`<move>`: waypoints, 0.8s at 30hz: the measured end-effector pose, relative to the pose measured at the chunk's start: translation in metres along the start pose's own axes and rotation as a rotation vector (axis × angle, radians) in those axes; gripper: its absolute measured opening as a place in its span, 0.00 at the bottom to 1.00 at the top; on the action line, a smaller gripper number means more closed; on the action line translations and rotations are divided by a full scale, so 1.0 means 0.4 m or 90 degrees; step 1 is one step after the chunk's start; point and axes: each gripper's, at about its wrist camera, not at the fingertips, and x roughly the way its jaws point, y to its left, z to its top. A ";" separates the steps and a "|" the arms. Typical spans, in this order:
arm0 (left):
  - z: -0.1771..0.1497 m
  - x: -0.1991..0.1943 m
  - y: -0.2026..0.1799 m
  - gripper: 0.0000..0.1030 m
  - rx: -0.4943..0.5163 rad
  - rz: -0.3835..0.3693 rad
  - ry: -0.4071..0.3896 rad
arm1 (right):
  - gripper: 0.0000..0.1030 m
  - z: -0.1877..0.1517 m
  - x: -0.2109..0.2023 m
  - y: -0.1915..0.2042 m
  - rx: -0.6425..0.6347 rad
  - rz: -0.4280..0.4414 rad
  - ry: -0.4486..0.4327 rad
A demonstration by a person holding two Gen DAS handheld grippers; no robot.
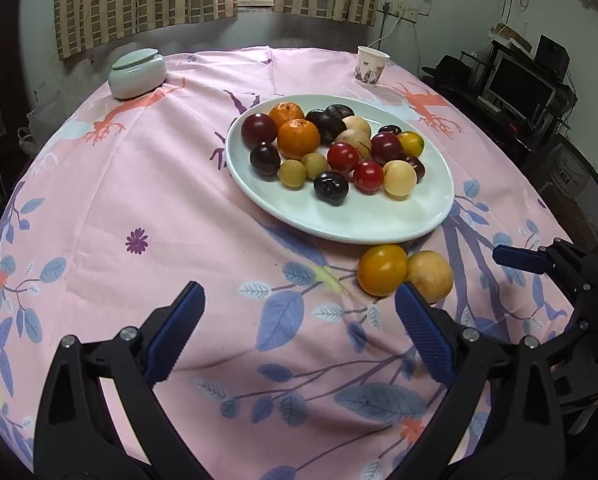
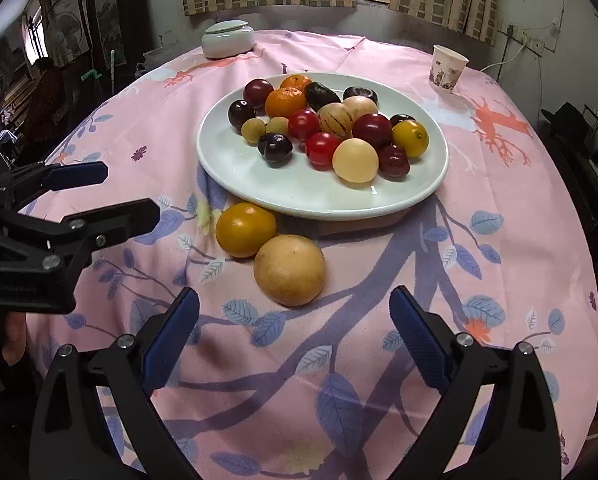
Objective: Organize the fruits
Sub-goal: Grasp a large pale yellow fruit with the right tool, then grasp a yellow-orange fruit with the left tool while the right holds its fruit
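1. Both grippers, left gripper [image 1: 299, 320] and right gripper [image 2: 295, 320], spread wide, gripping nothing.
2. Yellow fruit [image 2: 246, 229] and tan fruit [image 2: 289, 270] touching on tablecloth [image 2: 479, 280], just near of white plate [image 2: 235, 168].
3. Remaining fruits heaped on plate.

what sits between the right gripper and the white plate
Two loose fruits on the tablecloth: a tan round fruit nearest the open right gripper, then a yellow-orange fruit by the white plate rim. The right wrist view shows it best.

Tablecloth [image 2: 499, 280] bears plate [image 2: 259, 188], two fruits [image 2: 289, 270], jar [image 2: 227, 42], cup [image 2: 448, 68].
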 end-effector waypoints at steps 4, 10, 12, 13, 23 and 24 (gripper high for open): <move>-0.004 0.005 0.007 0.95 -0.009 -0.009 0.009 | 0.93 0.014 0.048 -0.015 0.022 0.008 0.023; -0.003 0.009 0.012 0.95 -0.010 -0.013 0.013 | 0.82 0.012 0.086 -0.005 0.017 0.032 0.037; -0.003 0.012 0.012 0.95 -0.010 -0.017 0.015 | 0.70 0.014 0.099 0.000 0.012 0.042 0.048; -0.002 0.013 0.012 0.95 -0.011 -0.019 0.016 | 0.61 0.015 0.099 0.005 0.007 0.032 0.039; 0.002 0.018 -0.002 0.95 -0.010 -0.019 0.026 | 0.44 -0.004 0.034 -0.043 0.052 0.018 0.010; 0.003 0.021 -0.013 0.95 -0.003 -0.019 0.029 | 0.44 -0.012 0.021 -0.053 0.058 0.017 0.005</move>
